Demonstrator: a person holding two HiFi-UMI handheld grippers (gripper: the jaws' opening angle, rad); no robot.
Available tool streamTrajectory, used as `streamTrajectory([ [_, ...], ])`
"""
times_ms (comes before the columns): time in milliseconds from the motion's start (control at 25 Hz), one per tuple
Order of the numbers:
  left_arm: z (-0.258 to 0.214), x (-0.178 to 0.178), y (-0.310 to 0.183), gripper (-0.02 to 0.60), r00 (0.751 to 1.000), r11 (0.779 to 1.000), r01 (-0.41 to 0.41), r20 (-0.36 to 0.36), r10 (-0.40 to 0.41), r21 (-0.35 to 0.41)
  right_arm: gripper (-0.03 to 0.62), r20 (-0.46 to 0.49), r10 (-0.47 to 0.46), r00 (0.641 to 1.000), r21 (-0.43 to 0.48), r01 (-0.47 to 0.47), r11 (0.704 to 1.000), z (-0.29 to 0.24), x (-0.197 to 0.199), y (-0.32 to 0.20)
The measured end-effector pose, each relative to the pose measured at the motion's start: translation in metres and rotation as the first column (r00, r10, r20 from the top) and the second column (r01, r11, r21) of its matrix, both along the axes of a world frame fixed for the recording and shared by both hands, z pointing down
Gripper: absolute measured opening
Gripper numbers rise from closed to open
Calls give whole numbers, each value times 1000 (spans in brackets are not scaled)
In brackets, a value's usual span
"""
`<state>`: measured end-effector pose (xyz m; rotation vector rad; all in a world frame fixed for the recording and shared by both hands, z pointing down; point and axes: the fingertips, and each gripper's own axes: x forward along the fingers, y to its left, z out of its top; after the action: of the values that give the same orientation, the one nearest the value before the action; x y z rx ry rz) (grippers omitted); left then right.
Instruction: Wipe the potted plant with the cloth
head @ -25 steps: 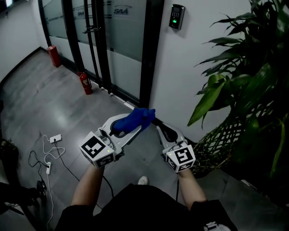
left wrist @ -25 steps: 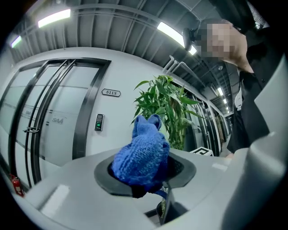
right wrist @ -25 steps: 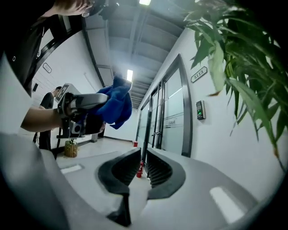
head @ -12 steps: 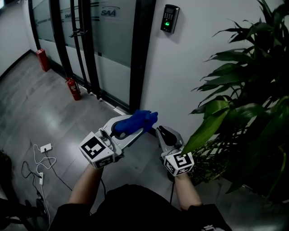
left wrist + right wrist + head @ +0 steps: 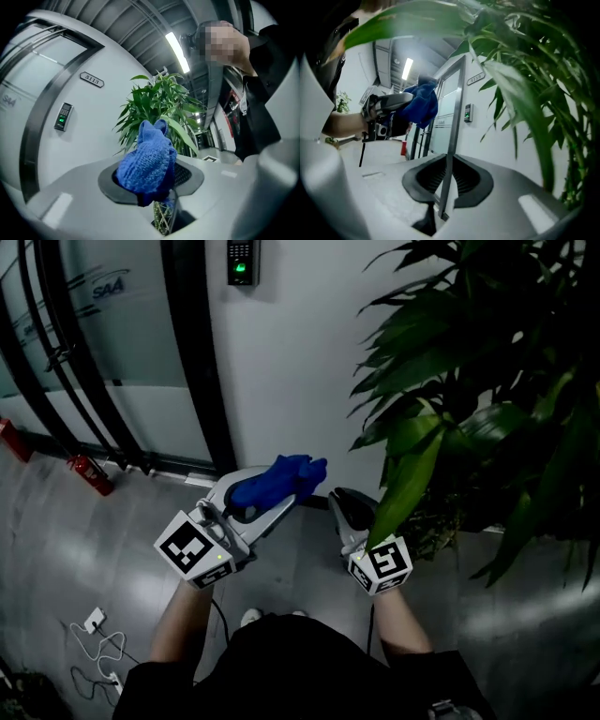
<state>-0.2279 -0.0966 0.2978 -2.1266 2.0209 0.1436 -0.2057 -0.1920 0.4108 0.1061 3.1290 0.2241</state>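
Left gripper: fingers clamped on the blue cloth. In the left gripper view the cloth fills the gap between the pads, and a bunched knitted wad sticks out past the tips.

Right gripper: fingers closed together, nothing held. In the right gripper view the ribbed dark pads leave only a thin seam between them.

Both grippers are held side by side at the near centre, above the grey floor, pointing far towards the white wall. The left gripper is just left of the right one, and the two are apart.

Potted plant: fills the right side, against the wall, with long dark green leaves. One broad leaf hangs down across the right gripper in the head view; I cannot tell whether it touches. The cloth is left of the foliage, clear of it. In the right gripper view the leaves crowd the right and top.

Also noted: a keypad with a green light on the wall at far centre, a red fire extinguisher at the far left, and a white cable on the floor at the near left.
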Motion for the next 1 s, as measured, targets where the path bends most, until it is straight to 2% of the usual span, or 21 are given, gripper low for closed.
streamTrajectory([
  [120,-9,4,-16,156,992,992,-124,-2,124,24,41,17,129,991,7,-129,992,-9,22,-19],
  [200,-20,11,-26,156,976,975,-219,8,219,43,41,25,228,973,23,-229,973,-18,41,-30],
  [320,-39,17,-36,156,942,940,-333,70,329,71,41,43,349,936,48,-351,935,-32,58,-38],
  [520,-65,28,-45,156,890,893,-444,153,431,69,41,59,475,878,107,-479,871,-52,75,-40],
  [680,-86,38,-45,156,867,872,-483,186,463,82,41,63,537,841,106,-541,835,-63,86,-40],
  [760,-95,44,-45,156,866,878,-474,218,450,71,41,74,539,839,127,-544,829,-71,92,-35],
  [920,-116,59,-55,156,878,923,-384,320,355,31,41,93,505,858,180,-513,839,-84,92,-35],
  [1000,-127,66,-62,156,882,935,-355,341,326,23,41,115,481,869,199,-495,846,-95,88,-34],
])
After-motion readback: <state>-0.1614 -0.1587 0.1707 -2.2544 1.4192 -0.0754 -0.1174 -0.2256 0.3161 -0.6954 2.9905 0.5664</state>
